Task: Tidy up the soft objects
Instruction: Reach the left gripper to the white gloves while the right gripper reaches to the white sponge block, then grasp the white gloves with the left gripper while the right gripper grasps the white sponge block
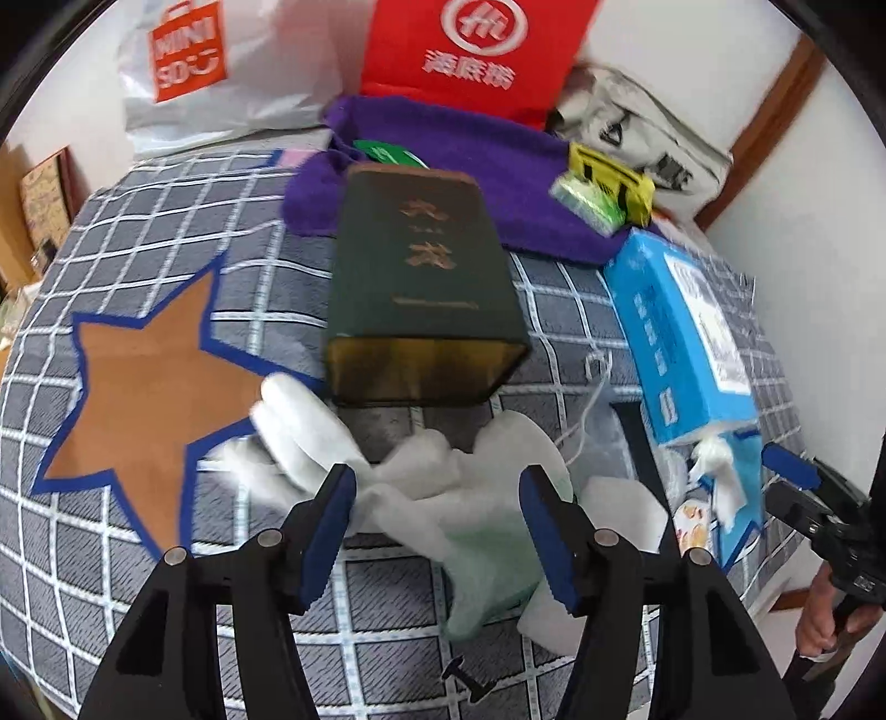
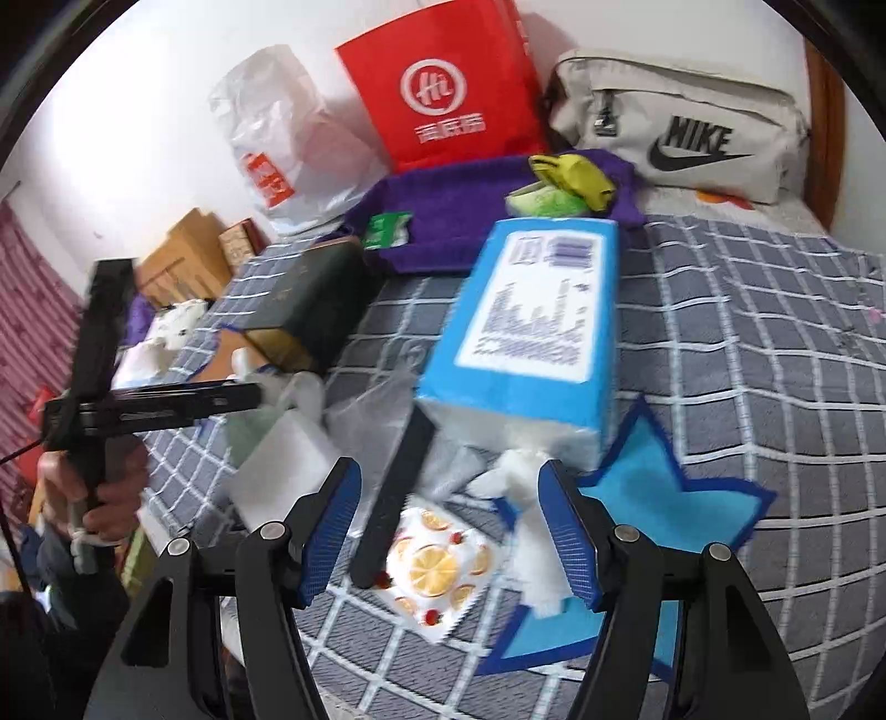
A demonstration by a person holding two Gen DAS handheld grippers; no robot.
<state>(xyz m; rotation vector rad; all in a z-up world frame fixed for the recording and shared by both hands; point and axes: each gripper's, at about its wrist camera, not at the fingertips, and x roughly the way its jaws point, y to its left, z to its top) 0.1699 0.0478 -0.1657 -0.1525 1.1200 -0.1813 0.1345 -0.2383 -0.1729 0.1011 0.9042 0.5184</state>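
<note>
My left gripper [image 1: 437, 487] is open, its blue pads on either side of a pile of white and pale green soft foam sheets [image 1: 443, 498] on the checked bedspread. A dark green box [image 1: 421, 277] lies just beyond the pile. My right gripper [image 2: 448, 487] is open over a black strap [image 2: 396, 487] and an orange-print packet [image 2: 437, 565], with white tissue [image 2: 531, 515] spilling from a blue tissue pack [image 2: 531, 327] by its right finger. The blue tissue pack also shows in the left wrist view [image 1: 681, 332]. A purple towel [image 1: 470, 160] lies further back.
A red paper bag [image 1: 470, 50], a white plastic bag [image 1: 221, 72] and a grey Nike bag [image 2: 681, 127] stand against the wall. Green packets [image 1: 587, 199] and a yellow pouch [image 1: 614, 177] lie on the towel. Cardboard boxes [image 2: 188, 260] sit beside the bed.
</note>
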